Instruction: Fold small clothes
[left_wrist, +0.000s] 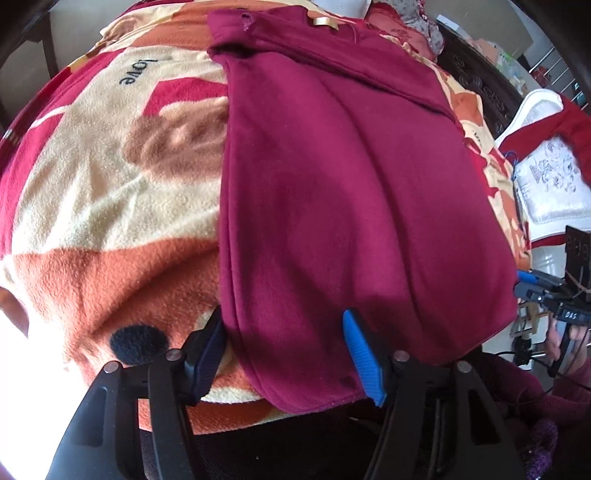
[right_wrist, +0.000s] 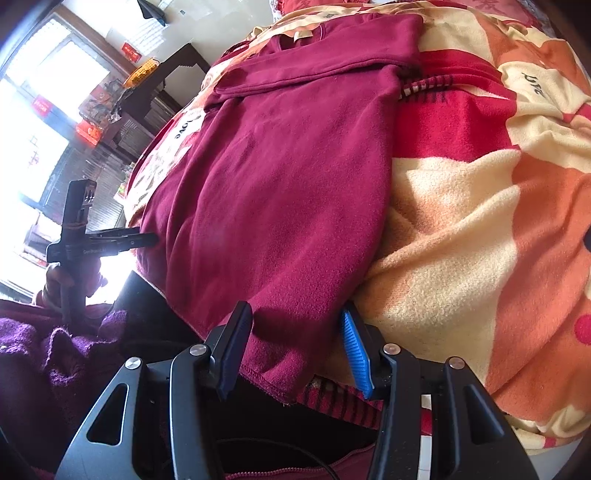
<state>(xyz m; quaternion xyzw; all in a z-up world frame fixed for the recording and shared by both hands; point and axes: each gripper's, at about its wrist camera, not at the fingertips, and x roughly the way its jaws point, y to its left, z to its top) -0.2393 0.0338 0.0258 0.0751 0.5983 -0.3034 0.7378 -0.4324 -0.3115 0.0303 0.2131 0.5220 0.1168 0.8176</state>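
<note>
A dark red garment lies flat on the patterned blanket. The left gripper stands released around the garment's near left corner. The right gripper stands around the near right corner; I cannot tell if it grasps.
</note>
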